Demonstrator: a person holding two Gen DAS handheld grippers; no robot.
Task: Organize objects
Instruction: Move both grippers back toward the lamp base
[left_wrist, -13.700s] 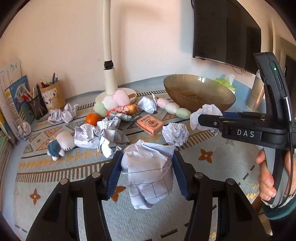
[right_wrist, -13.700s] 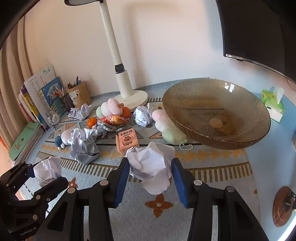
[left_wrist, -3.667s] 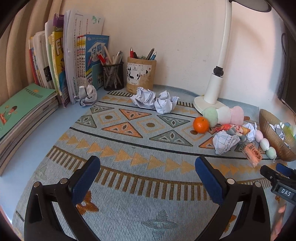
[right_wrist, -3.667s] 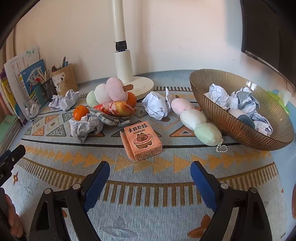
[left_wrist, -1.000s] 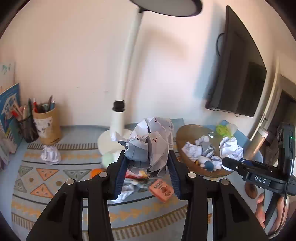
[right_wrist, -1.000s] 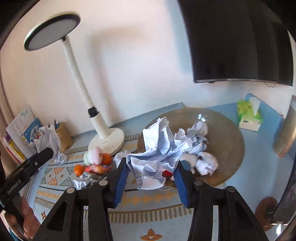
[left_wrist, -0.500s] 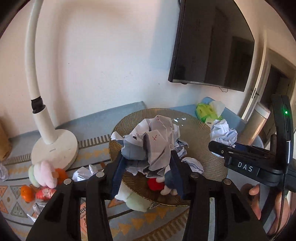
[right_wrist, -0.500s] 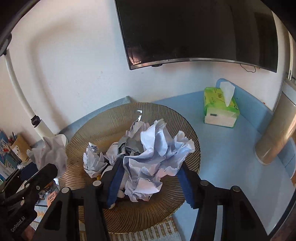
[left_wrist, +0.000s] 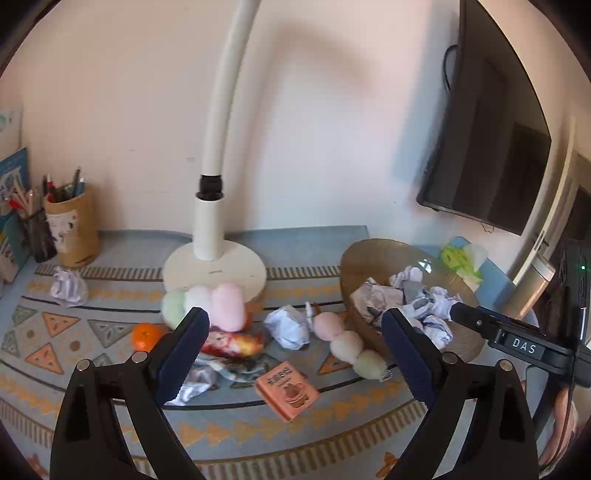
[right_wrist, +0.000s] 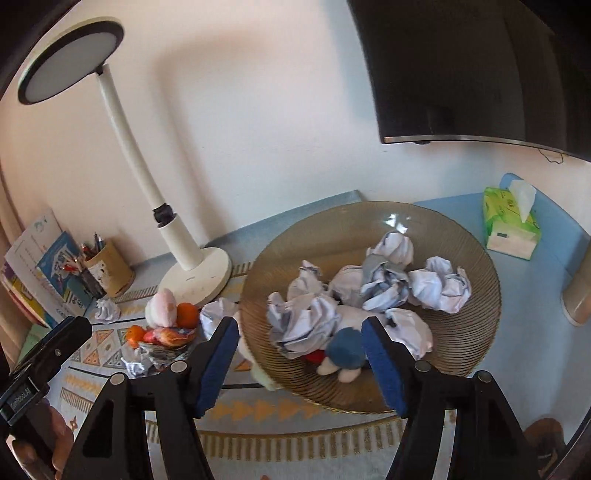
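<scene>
The brown ribbed bowl (right_wrist: 476, 328) holds several crumpled paper balls (right_wrist: 439, 284) and a small blue-and-white plush toy (right_wrist: 345, 354); it also shows in the left wrist view (left_wrist: 364, 258). My right gripper (right_wrist: 300, 360) is open and empty, held above the bowl's near rim. My left gripper (left_wrist: 295, 350) is open and empty, raised over the patterned mat (left_wrist: 74, 332). On the mat lie crumpled paper balls (left_wrist: 288, 326) (left_wrist: 68, 288), an orange (left_wrist: 146, 334), two plush dango skewers (left_wrist: 205, 304) (left_wrist: 349, 347), a snack packet (left_wrist: 232, 343) and a small orange box (left_wrist: 288, 389).
A white desk lamp (left_wrist: 214, 266) stands behind the pile. Pen cups (left_wrist: 70, 225) and books (right_wrist: 40, 273) are at the far left. A green tissue box (right_wrist: 511, 227) sits right of the bowl. A wall monitor (right_wrist: 480, 74) hangs above. The right gripper's body (left_wrist: 517, 343) shows at the right.
Both grippers have opened and let go of their crumpled paper balls, which now lie in the bowl. The left gripper has drawn back toward the mat.
</scene>
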